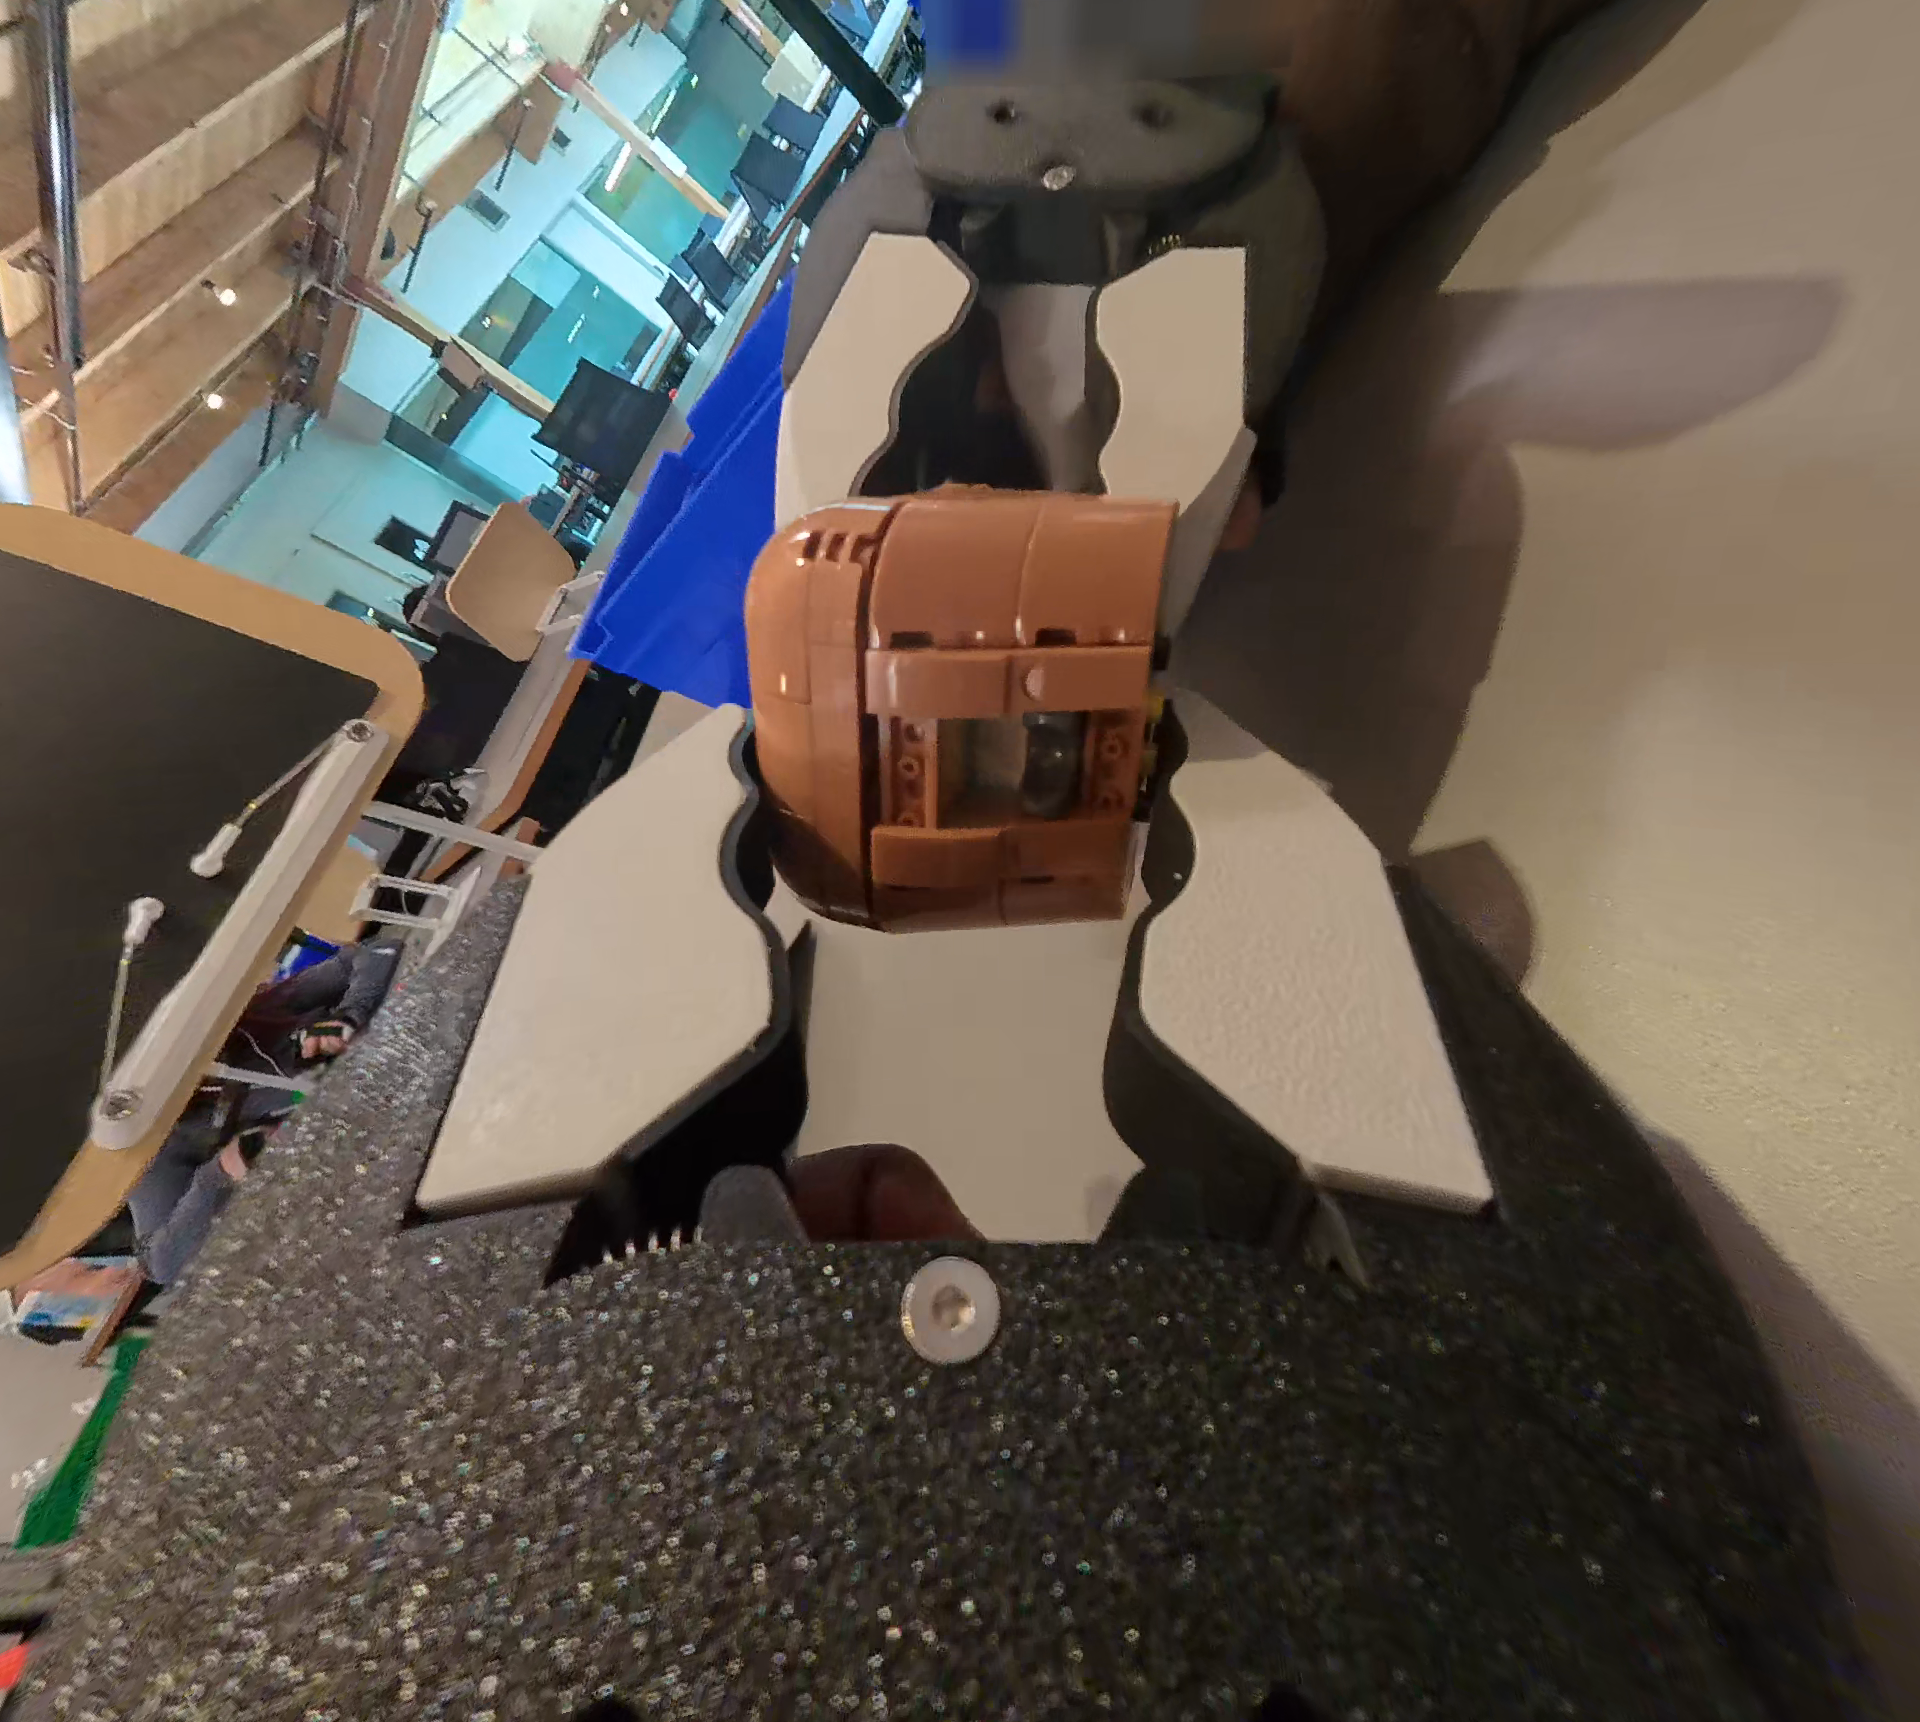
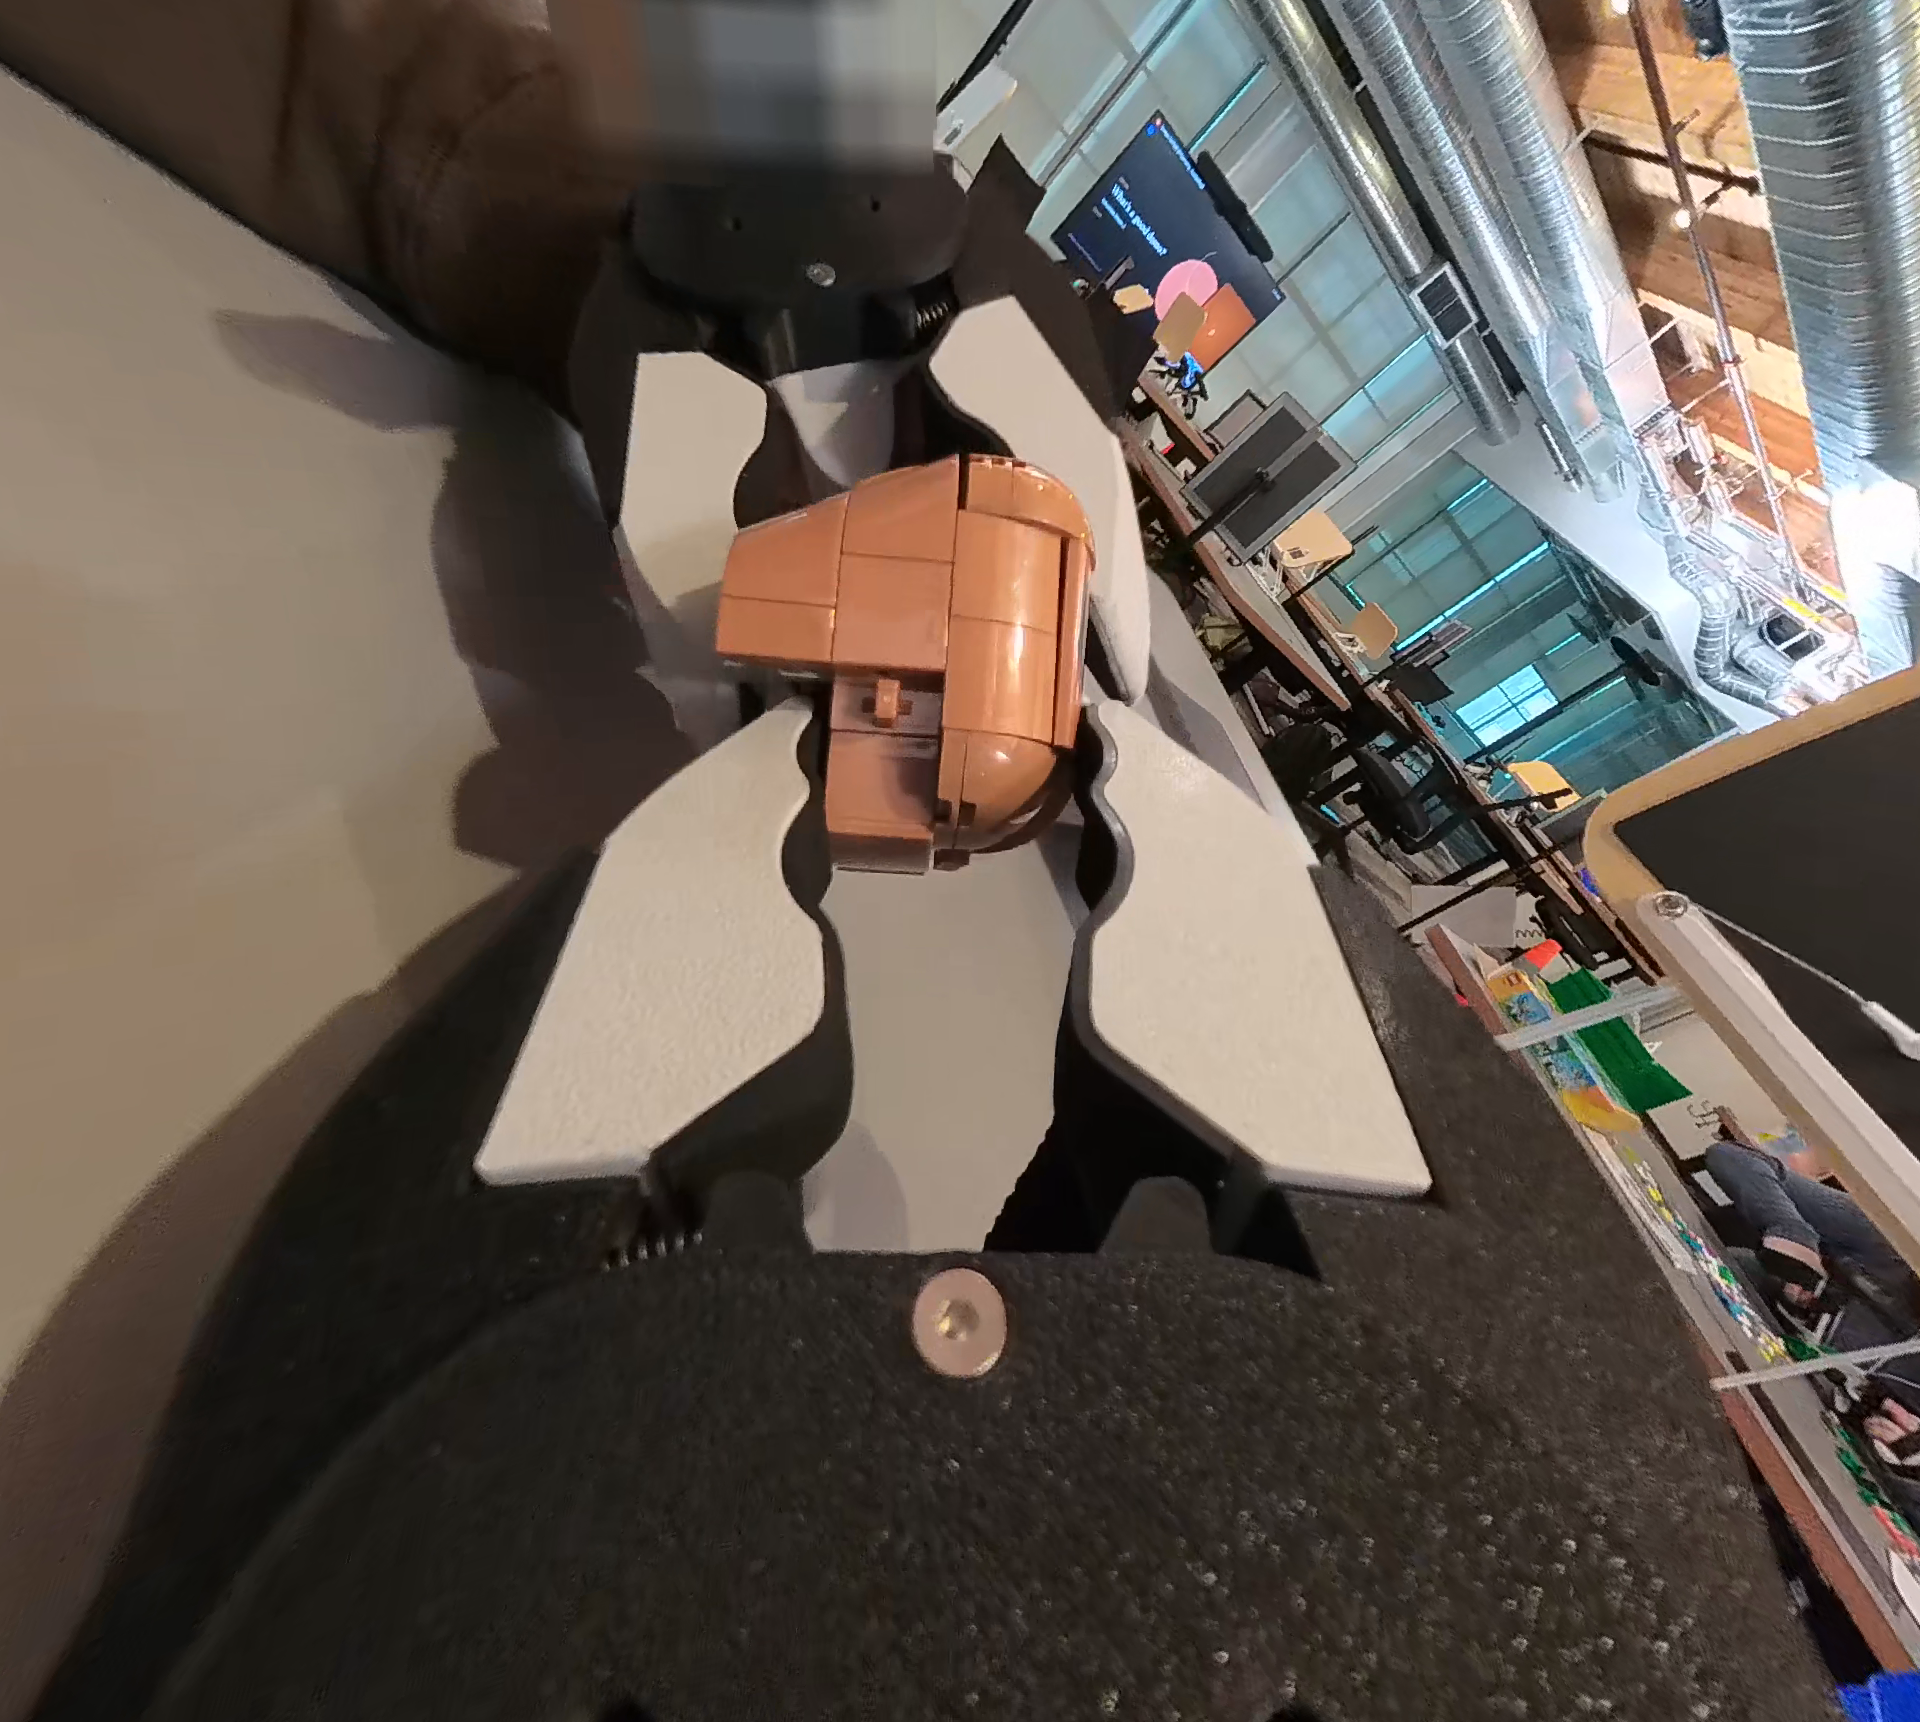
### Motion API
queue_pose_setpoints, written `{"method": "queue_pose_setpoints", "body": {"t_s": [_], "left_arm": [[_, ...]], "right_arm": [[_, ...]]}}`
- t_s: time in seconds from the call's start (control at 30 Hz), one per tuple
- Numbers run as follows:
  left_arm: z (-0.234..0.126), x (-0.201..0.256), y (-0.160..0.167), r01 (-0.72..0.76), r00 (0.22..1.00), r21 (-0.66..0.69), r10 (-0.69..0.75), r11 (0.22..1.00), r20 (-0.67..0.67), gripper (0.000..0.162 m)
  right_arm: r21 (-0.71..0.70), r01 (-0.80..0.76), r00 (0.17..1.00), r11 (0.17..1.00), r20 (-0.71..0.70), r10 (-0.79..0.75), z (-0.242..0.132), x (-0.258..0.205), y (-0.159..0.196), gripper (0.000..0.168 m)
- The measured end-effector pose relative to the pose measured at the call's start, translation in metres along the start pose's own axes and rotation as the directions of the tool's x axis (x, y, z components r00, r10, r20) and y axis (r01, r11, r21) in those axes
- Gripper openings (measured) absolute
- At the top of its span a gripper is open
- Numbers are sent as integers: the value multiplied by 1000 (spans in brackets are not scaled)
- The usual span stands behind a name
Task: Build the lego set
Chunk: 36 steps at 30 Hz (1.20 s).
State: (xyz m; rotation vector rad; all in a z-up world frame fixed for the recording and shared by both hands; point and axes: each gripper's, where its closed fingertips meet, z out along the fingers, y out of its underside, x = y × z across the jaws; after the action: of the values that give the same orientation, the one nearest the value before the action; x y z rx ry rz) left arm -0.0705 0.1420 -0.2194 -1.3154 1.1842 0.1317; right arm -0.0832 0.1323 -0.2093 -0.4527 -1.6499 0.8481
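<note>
- The brown brick model (image 1: 956,727) is held in the air between the two grippers, clear of the desk (image 1: 1662,529) — a pale surface at 3 o'clock in the left wrist view.
- Left gripper (image 1: 951,799): fingers partly closed, clamped on the near end of the model.
- Right gripper (image 2: 940,773): fingers partly closed, clamped on the opposite end; the two grippers face each other across the model.
- Progress (judgement): the model is a rounded shell of many joined bricks, so a good part of the build is done. An unfilled window remains in one face, so further pieces appear outstanding.
- Left wrist view only: the open window with dark parts inside, a strap of flat plates above it, and a blue bin (image 1: 686,560) at 9 o'clock of the model.
- Right wrist view only: the smooth closed side of the model with a small clip — plus a wall screen (image 2: 1164,238) at 1 o'clock and loose coloured bricks (image 2: 1600,1049) on a far bench at 4 o'clock.
- A brown sleeve (image 2: 312,62) shows behind the opposite gripper in both views.
</note>
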Motion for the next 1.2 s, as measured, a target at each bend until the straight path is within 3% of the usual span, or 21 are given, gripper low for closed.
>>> {"method": "queue_pose_setpoints", "body": {"t_s": [0.73, 0.87, 1.2], "left_arm": [[5, 6, 10, 3, 1000, -86, -2, 996, 3, 69], [9, 1, 15, 7, 999, -96, -2, 995, 49, 69], [5, -7, 34, 40, 995, -181, -23, 983, 93, 69]], "right_arm": [[-38, -2, 1000, 999, 27, 3, -1, -4, 10, 45], [-101, 30, 999, 994, -22, -32, 1, 3, 19, 46], [-111, 8, 998, 994, -60, -14, -5, 7, 14, 75]]}}
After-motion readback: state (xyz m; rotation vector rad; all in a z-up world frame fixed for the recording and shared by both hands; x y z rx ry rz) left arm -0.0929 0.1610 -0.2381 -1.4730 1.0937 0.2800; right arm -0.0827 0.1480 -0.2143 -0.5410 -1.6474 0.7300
